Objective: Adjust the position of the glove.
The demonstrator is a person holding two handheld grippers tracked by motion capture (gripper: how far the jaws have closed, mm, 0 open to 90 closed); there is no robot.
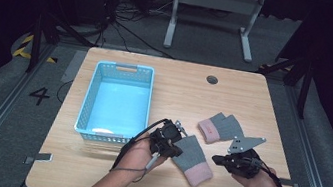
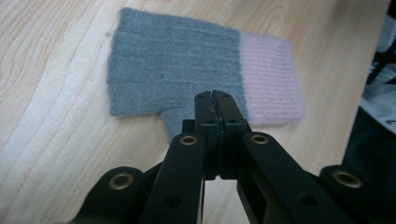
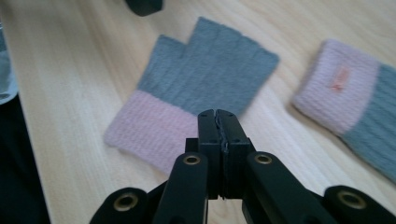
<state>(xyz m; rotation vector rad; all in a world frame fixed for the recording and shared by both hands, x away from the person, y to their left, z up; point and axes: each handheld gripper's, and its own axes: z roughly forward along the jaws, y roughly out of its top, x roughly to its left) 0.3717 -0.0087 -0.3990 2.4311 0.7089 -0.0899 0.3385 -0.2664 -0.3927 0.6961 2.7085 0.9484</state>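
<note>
Gloves not yet binned
Both gloves (image 1: 193, 159) (image 1: 220, 128) are left lower centre; basket (image 1: 111, 139) unfilled; left gripper (image 1: 176, 152) and right gripper (image 1: 215, 158) clenched, nothing grasped.

along our left gripper (image 2: 215, 95) we see the two black jaws pressed together with nothing between them, rising from the bottom centre of the frame. just above their tips a grey glove (image 2: 187, 70) with a pink cuff (image 2: 268, 77) lies flat on the light wooden table (image 2: 51, 107), cuff toward the right.
</note>
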